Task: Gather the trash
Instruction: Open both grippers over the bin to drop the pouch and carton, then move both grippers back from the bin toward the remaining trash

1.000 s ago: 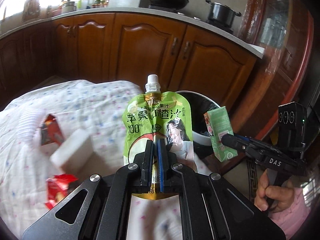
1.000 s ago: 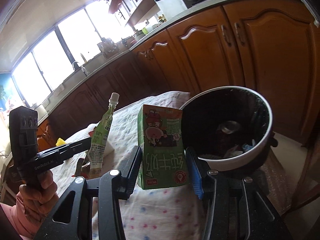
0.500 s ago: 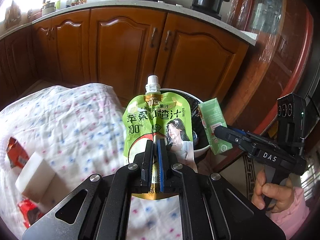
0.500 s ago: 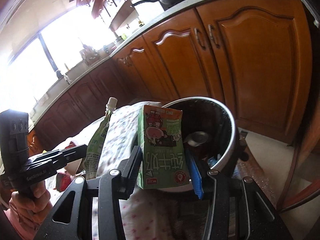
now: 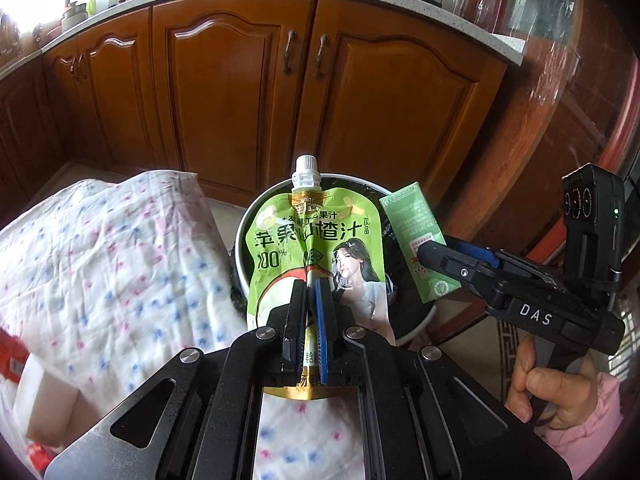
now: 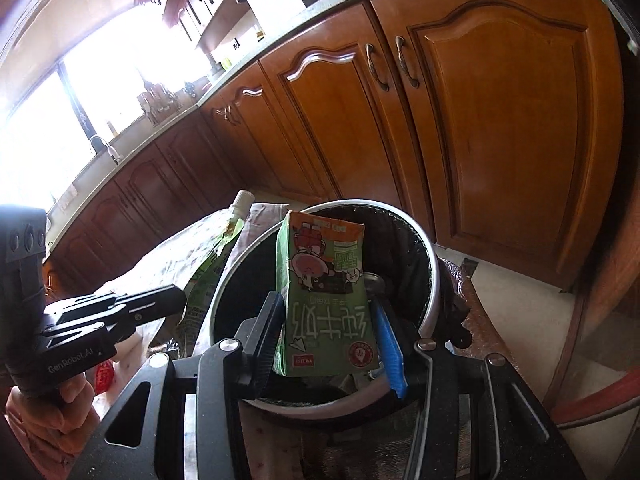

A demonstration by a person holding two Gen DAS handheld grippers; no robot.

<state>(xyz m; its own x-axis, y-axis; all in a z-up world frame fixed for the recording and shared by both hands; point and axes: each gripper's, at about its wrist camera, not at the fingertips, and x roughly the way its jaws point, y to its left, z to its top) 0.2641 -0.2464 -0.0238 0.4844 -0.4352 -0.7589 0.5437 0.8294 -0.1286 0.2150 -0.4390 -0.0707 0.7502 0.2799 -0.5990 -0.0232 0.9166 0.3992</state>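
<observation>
Left wrist view: left gripper jaws pinched tight on the lower middle of a green juice pouch, white cap up at 12 o'clock. Behind the pouch, a white-rimmed trash bin. At 3 o'clock the right gripper clamps a green milk carton, held by a hand in a pink sleeve. Patterned cloth from 8 to 10 o'clock; white block and red wrapper at 8 o'clock.

Right wrist view: right gripper jaws part-way apart, clamped on the carton's sides, carton over the bin mouth. At 9 o'clock, left gripper gripping the pouch, just beside the bin rim.
</observation>
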